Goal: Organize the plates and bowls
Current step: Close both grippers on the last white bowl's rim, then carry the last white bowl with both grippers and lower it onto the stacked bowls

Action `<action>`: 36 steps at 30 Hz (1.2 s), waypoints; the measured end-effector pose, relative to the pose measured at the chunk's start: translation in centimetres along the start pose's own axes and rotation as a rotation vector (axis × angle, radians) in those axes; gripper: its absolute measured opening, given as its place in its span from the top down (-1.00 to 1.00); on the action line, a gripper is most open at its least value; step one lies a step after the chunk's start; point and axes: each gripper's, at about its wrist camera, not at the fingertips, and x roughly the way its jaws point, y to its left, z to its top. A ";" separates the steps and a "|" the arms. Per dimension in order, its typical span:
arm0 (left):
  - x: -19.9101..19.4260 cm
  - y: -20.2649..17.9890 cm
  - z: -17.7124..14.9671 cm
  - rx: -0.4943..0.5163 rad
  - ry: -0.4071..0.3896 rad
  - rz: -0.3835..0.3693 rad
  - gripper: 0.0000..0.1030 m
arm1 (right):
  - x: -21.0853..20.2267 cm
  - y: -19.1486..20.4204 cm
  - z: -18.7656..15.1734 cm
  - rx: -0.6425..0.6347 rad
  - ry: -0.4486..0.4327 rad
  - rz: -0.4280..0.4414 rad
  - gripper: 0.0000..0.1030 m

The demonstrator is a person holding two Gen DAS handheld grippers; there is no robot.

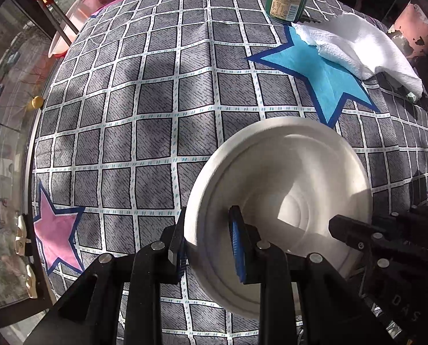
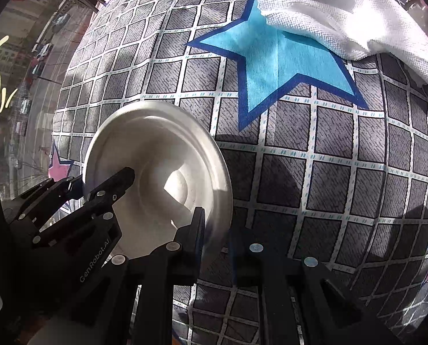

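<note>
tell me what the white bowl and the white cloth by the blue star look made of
White bowl: likely moulded paper pulp or fibre, matte and slightly grainy, with pressed rings on a thin rim; could be foam.
White cloth: looks like paper towel or thin woven rag, with a dimpled embossed texture and soft crumpled folds.

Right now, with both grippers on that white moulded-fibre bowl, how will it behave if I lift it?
The white moulded-fibre bowl looks thin-walled, so probably light. Its rim may flex where the left gripper straddles it. The matte surface likely grips the blue pads rather than slipping. The right gripper also spans the rim.
</note>
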 end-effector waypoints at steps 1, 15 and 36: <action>-0.2 -0.4 -0.9 0.008 0.000 0.008 0.44 | 0.0 -0.2 -0.5 0.007 0.011 0.000 0.69; -1.9 -4.5 -11.2 0.002 0.067 -0.016 0.44 | 0.2 -0.5 -9.7 0.026 0.106 0.004 0.68; -7.5 -7.9 -21.9 -0.006 0.047 0.003 0.44 | -1.9 1.6 -15.4 0.001 0.076 -0.001 0.66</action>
